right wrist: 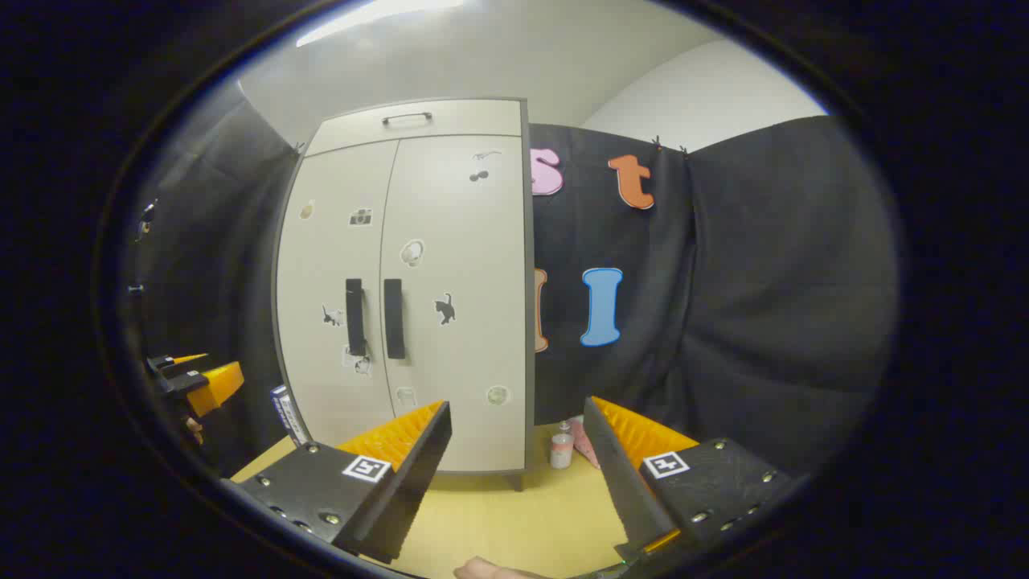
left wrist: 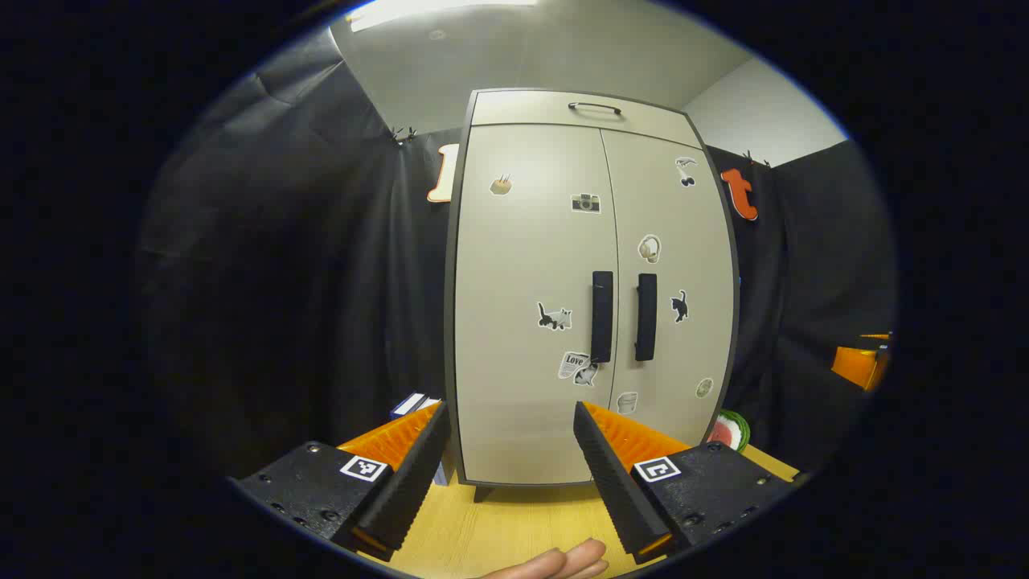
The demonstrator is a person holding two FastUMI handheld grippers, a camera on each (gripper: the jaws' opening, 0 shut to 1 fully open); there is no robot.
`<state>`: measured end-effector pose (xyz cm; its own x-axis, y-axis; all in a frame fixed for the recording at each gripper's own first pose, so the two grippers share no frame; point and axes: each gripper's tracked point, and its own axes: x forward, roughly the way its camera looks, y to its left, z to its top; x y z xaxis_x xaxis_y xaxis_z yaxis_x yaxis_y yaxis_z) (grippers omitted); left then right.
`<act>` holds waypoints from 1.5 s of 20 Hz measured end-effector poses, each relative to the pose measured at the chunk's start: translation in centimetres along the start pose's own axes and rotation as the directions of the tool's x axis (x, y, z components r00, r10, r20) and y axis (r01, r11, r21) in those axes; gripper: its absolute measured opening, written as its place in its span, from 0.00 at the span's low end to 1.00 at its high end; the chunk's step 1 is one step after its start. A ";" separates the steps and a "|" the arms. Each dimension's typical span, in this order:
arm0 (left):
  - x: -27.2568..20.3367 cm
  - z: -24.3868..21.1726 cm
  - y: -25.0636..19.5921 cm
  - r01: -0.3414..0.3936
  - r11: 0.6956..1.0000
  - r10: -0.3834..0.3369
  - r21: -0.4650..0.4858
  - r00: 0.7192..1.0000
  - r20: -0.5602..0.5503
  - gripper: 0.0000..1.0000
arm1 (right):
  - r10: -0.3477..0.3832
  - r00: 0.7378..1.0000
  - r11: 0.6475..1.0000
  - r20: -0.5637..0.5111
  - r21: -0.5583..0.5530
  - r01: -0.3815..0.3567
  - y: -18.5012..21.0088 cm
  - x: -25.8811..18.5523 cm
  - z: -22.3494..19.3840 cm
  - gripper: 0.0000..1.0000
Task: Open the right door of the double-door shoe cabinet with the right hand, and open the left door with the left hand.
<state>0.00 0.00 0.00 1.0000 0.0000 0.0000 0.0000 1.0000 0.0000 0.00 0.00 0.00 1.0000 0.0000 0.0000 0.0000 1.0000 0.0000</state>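
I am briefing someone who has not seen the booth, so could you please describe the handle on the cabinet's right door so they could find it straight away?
Start at the tall pale shoe cabinet on the wooden table, both doors shut. Two dark vertical bar handles flank the centre seam, below mid-height. The right door's handle is on the right, next to a black cat sticker; the left door's handle has a grey-and-black cat sticker beside it.

The stickers (right wrist: pixel 412 252) on the shoe cabinet (right wrist: pixel 450 322) are too tiny to make out. A hand (left wrist: pixel 555 563) is cut off at the bottom, and the watermelon thing (left wrist: pixel 730 430) sits half hidden behind the cabinet.
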 end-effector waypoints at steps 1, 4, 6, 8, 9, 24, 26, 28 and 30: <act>0.1 0.1 0.0 0.006 1.000 -0.006 -0.001 1.000 0.006 0.96 | -0.006 1.000 1.000 0.002 -0.006 0.006 -0.2 0.1 0.0 0.98; 0.5 0.2 0.2 0.002 1.000 -0.002 0.010 1.000 0.007 0.96 | -0.008 1.000 1.000 -0.004 -0.004 0.008 -0.2 0.6 -0.5 0.99; 0.8 0.3 0.2 0.001 1.000 -0.001 0.010 1.000 0.008 0.96 | 0.001 1.000 1.000 -0.006 0.003 -0.001 0.0 0.8 -0.5 0.99; 1.2 0.5 0.6 -0.012 1.000 0.012 0.013 1.000 0.009 0.96 | 0.002 1.000 1.000 -0.008 -0.010 -0.002 0.0 1.1 -0.5 0.98; 1.5 0.7 0.7 -0.013 1.000 0.013 0.018 1.000 0.010 0.96 | 0.003 1.000 1.000 -0.013 -0.014 -0.003 0.1 1.3 -0.6 0.98; 1.7 2.7 0.8 -0.007 0.999 0.007 0.036 1.000 0.013 0.92 | 0.057 0.997 0.998 -0.049 0.014 -0.057 1.0 8.0 0.8 0.98; 1.3 2.9 0.7 0.005 0.999 -0.006 0.047 1.000 0.020 0.95 | 0.057 0.998 0.998 -0.034 0.003 -0.056 1.0 10.3 1.6 0.98; 0.9 2.5 1.2 -0.010 0.998 0.009 0.056 1.000 0.014 0.92 | 0.072 0.997 0.997 -0.015 0.014 -0.071 1.6 12.6 2.4 0.99; 0.5 1.9 1.4 -0.012 0.998 0.012 0.055 1.000 0.010 0.95 | 0.114 0.993 0.991 -0.030 0.070 -0.112 2.9 14.8 2.3 0.97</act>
<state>0.47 1.42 1.85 0.9999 0.0116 0.0102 -0.0122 0.9984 0.0552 14.76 2.95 2.26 0.9930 0.1144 -0.0300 -0.1121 0.9912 0.0699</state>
